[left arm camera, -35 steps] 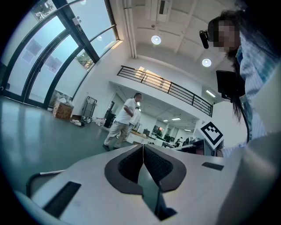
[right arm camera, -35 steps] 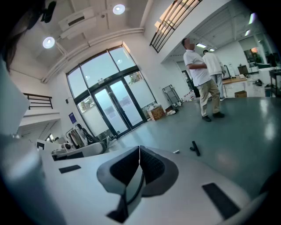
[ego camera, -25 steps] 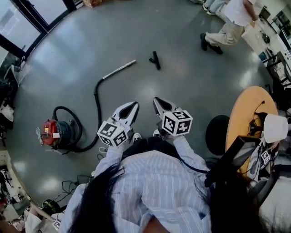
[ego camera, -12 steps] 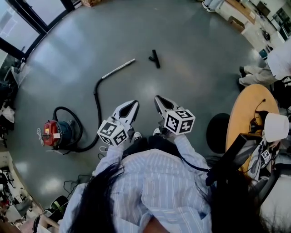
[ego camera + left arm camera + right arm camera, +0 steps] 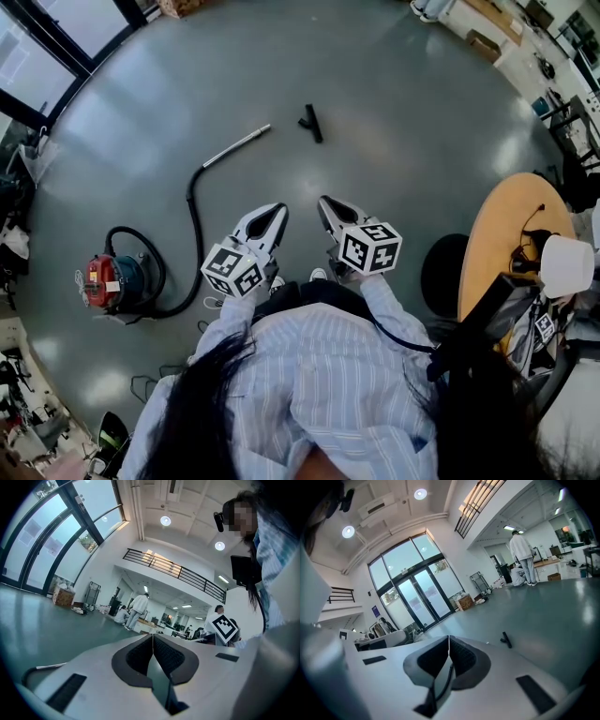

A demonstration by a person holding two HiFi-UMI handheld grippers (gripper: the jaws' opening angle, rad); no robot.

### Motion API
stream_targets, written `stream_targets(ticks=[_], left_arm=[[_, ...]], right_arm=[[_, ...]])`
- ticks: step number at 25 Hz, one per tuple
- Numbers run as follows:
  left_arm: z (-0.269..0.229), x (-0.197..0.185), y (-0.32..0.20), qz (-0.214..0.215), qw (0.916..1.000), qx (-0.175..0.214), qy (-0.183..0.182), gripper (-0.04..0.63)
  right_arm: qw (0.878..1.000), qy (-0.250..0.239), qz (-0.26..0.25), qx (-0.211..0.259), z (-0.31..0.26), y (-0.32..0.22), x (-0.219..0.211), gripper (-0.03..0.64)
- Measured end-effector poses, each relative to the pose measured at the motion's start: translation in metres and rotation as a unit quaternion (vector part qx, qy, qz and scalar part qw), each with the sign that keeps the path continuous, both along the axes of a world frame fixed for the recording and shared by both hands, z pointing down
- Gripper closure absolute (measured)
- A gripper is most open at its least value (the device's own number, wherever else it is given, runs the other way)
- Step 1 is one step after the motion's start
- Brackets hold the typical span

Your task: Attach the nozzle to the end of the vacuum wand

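Grey polished floor (image 5: 394, 112). Black nozzle (image 5: 312, 123) lay flat in the open, apart from the metal wand (image 5: 236, 146). Black hose (image 5: 194, 225) curved from the wand to a red vacuum cleaner (image 5: 111, 279) near the floor's window edge.

Head view: overhead, steeply down onto floor (image 5: 412, 122). Gripper views: low, facing outward; right gripper view shares the distant nozzle (image 5: 311, 123).

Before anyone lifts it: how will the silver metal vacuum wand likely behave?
The silver metal wand looks straight, so probably stiff. Its curving black hose would likely flop and drag. Round on smooth floor, it may roll.
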State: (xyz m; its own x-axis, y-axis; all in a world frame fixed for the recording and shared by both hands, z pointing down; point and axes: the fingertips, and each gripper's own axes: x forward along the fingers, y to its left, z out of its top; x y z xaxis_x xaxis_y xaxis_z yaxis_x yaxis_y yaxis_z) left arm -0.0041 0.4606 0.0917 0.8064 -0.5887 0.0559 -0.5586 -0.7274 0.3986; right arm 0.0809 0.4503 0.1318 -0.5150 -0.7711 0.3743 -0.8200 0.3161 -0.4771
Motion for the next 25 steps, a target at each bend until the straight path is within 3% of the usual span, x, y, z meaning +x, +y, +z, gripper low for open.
stream_targets(ticks=[13, 19, 25], left_arm=[[0.013, 0.036, -0.017, -0.017, 0.9996, -0.008, -0.021, 0.588], [0.027, 0.026, -0.039, -0.030, 0.9988, -0.029, -0.026, 0.588], [0.038, 0.003, -0.101, -0.039, 0.9985, -0.034, -0.017, 0.588]], right_arm=[[0.999, -0.016, -0.024, -0.013, 0.019, -0.024, 0.035, 0.606], [0.999, -0.014, -0.033, -0.023, 0.030, -0.046, 0.030, 0.606], [0.999, -0.006, -0.026, -0.032, 0.042, -0.096, 0.018, 0.606]])
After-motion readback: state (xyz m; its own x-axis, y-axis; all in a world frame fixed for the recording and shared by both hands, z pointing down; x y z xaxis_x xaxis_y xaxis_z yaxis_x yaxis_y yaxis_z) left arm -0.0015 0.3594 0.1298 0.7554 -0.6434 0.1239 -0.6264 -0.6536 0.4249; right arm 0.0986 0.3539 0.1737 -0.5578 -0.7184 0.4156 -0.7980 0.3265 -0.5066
